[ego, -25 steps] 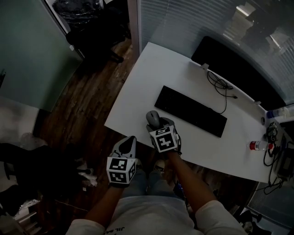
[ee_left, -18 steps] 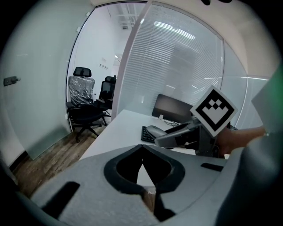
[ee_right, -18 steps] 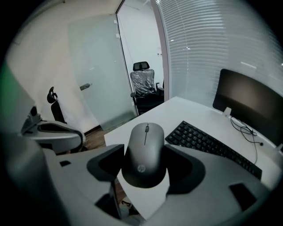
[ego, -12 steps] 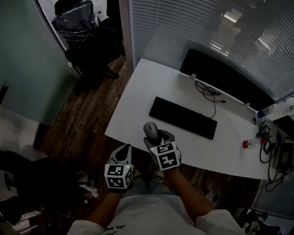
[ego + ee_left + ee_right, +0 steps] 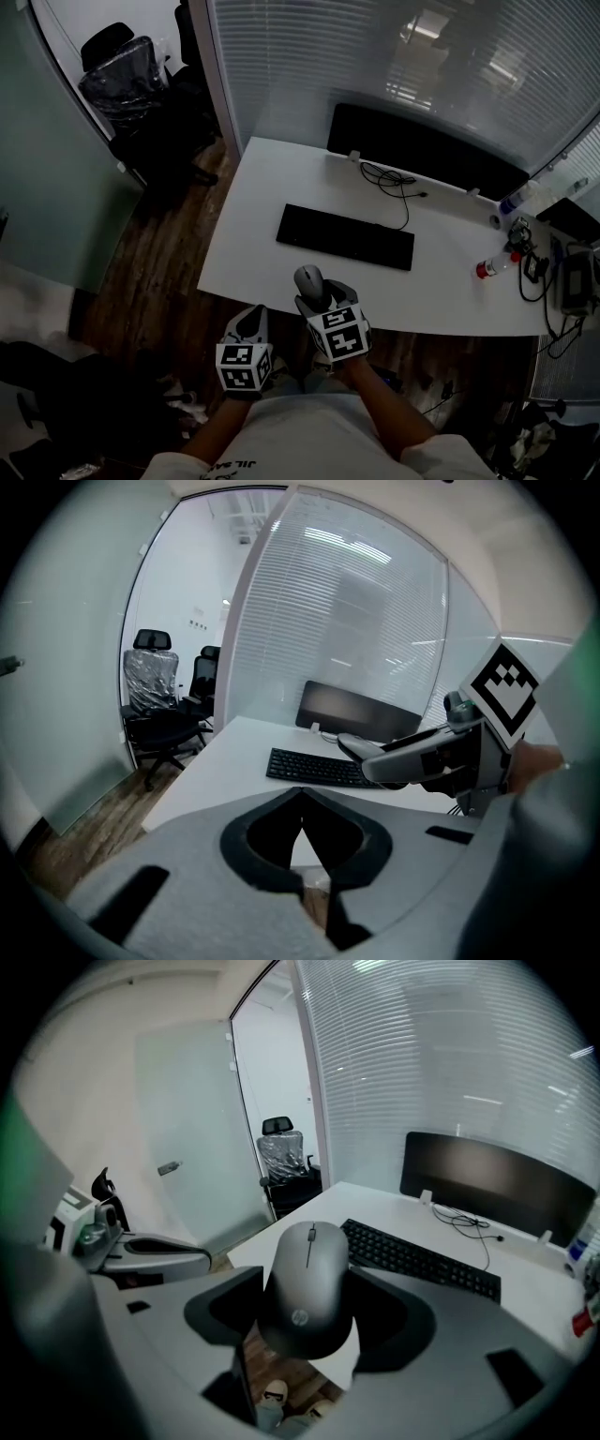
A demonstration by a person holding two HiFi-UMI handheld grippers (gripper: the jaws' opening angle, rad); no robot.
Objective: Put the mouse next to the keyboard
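Observation:
In the head view my right gripper (image 5: 312, 287) is shut on a grey mouse (image 5: 308, 279), held in the air over the front edge of the white desk (image 5: 253, 202). The black keyboard (image 5: 345, 236) lies flat on the desk beyond it, apart from the mouse. In the right gripper view the mouse (image 5: 307, 1283) sits between the jaws, its nose towards the keyboard (image 5: 422, 1258). My left gripper (image 5: 251, 321) hangs lower left, off the desk, shut and empty (image 5: 302, 832). The left gripper view also shows the keyboard (image 5: 314, 767) and the mouse (image 5: 361, 748).
A black monitor (image 5: 422, 150) stands at the desk's back edge, with a loose cable (image 5: 389, 178) in front of it. A red-capped bottle (image 5: 492, 267) and tangled leads (image 5: 534, 267) lie at the desk's right end. Office chairs (image 5: 131, 94) stand on the wooden floor at left.
The right gripper has risen with the mouse in it and drawn back from the keyboard. The left gripper has lifted a little. The head view now takes in more of the room.

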